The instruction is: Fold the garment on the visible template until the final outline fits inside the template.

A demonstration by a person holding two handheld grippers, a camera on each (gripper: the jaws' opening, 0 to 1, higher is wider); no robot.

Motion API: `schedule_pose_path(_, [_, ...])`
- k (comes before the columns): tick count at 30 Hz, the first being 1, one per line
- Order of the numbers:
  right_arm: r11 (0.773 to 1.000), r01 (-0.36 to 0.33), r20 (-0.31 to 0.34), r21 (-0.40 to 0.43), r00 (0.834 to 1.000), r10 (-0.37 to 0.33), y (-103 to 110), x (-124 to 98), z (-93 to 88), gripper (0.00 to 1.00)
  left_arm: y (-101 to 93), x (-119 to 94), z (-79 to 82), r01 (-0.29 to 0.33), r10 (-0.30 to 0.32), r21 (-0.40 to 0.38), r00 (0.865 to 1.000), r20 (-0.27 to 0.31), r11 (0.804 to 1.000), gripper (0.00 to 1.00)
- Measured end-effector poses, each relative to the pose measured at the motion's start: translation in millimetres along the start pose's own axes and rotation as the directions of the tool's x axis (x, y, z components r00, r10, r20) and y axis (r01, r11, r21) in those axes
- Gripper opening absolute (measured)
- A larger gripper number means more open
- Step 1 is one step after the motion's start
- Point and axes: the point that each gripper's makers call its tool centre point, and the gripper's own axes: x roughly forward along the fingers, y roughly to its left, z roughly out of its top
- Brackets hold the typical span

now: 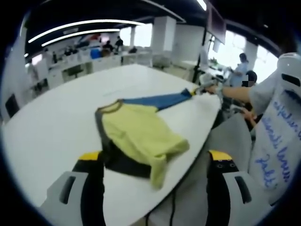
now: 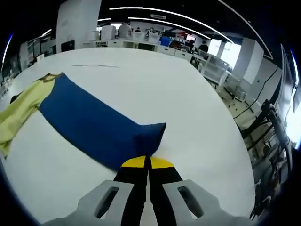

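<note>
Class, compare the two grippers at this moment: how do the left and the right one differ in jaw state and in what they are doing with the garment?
The left gripper has its jaws spread wide and holds nothing; the right gripper has its jaws pressed together on the blue sleeve.
The left gripper sits by the garment's yellow body near the table edge; the right gripper is at the sleeve's far end.
Both have yellow-tipped black jaws.

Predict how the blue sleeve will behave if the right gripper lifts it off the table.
The blue sleeve lies flat and creased, so it would probably droop limply. The right gripper looks shut on its end; the attached yellow body would likely drag along.
</note>
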Motion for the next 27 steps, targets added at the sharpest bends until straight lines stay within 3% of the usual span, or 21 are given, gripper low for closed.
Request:
schedule_pose_path(5, [1.0,0.006,-0.01,0.0,1.0,-0.006,-1.1,1.3,-3.6,0.01,0.7,1.2,-3.4,-0.008,0.008,0.007,1.0,-0.025,1.0,0.86])
schedule_pose_path(27, [1.0,0.008,-0.026,-0.021,1.0,-0.009,1.6,7.3,-8.7,0.02,2.8,-2.5,-1.2,-0.023,0.023,0.0,0.999,-0.022,1.0,0.86])
